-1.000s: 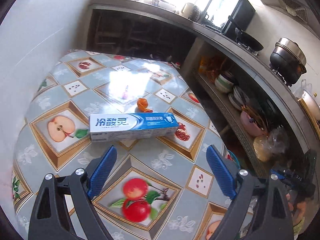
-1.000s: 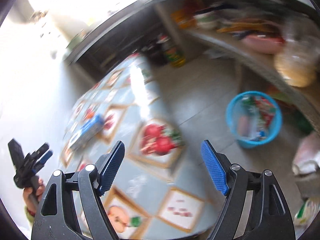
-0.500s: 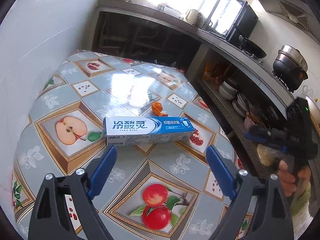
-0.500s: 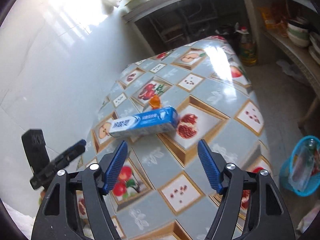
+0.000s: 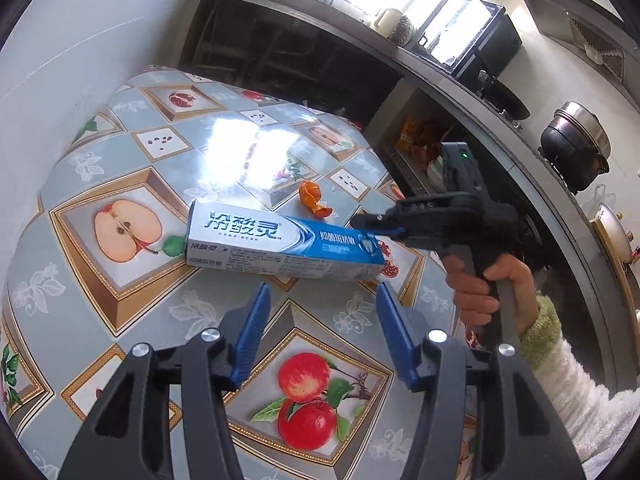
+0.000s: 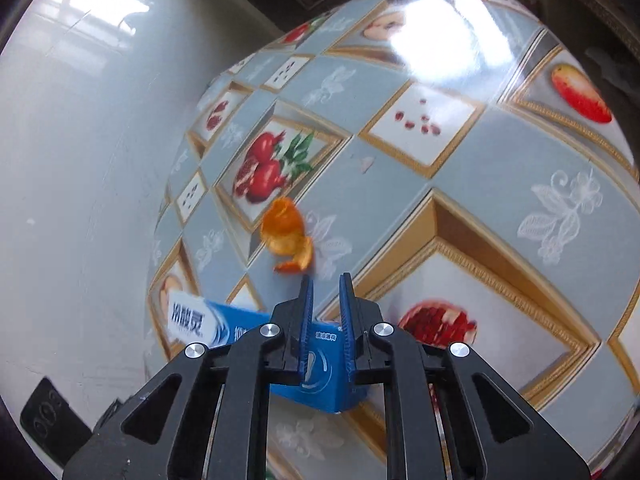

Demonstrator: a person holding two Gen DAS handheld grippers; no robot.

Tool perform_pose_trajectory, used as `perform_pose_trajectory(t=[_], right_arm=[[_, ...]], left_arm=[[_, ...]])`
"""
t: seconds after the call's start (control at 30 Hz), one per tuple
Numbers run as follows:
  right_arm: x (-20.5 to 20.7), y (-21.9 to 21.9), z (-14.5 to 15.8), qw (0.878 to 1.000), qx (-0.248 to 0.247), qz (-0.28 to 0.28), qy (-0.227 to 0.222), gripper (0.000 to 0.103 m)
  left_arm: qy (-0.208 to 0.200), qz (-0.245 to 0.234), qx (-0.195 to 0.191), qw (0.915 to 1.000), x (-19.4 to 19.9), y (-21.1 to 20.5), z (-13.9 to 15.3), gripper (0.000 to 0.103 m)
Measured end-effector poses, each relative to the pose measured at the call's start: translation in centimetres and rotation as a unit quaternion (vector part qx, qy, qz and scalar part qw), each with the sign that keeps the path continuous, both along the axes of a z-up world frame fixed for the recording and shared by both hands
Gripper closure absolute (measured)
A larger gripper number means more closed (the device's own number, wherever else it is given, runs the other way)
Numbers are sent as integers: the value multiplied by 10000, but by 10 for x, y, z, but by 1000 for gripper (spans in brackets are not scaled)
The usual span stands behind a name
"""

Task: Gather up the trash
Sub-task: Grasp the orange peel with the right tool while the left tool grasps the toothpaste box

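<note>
A blue and white toothpaste box [image 5: 284,246] lies on the fruit-patterned tablecloth [image 5: 120,300], with a curl of orange peel [image 5: 314,200] just behind it. My left gripper [image 5: 322,292] hangs just short of the box's near side. Its jaws are closing and nothing is between them. My right gripper [image 5: 372,224], held by a hand [image 5: 492,284], hovers over the box's right end. In the right wrist view the right gripper [image 6: 326,280] shows only a slim gap, still closing and empty. The box [image 6: 192,320] lies beneath it and the peel [image 6: 286,232] just past its tips.
A white wall [image 5: 80,60] borders the table on the left. A long counter [image 5: 460,92] runs along the back right, with a black appliance [image 5: 468,36], a pan and a lidded pot [image 5: 576,140] on it and crowded shelves below. The table drops off on the right.
The right gripper swung from over the floor and blue bin to the table, came down over the box's right end and narrowed. The left gripper's jaws narrowed and it edged nearer the box.
</note>
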State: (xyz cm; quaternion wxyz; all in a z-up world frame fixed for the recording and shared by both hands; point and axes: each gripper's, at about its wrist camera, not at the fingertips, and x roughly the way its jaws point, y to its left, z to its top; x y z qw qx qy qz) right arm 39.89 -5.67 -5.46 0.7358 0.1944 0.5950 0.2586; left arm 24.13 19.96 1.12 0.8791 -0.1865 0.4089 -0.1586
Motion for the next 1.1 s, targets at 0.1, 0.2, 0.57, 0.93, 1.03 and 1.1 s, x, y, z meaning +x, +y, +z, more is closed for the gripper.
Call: perform_pose_trajectory(t=[0.1, 0.2, 0.57, 0.93, 1.03, 1.1], right_arm=[[-39, 4, 8, 9968, 402, 618, 297, 86], [-51, 8, 24, 9964, 163, 827, 106, 75], [39, 49, 30, 9914, -957, 58, -886, 56], [31, 59, 1, 9870, -1371, 234, -803, 95], [14, 55, 6, 9891, -1213, 277, -785, 96], [-4, 53, 8, 9904, -1101, 320, -776, 97]], left_arm=[[50, 87, -50, 9999, -1, 12, 0, 50], [65, 189, -32, 9998, -3, 24, 0, 50], [364, 240, 71, 9990, -6, 19, -10, 41], [512, 45, 32, 9987, 1, 11, -21, 36], [607, 77, -96, 9981, 6, 13, -25, 34], [743, 129, -209, 9969, 9, 16, -31, 34]])
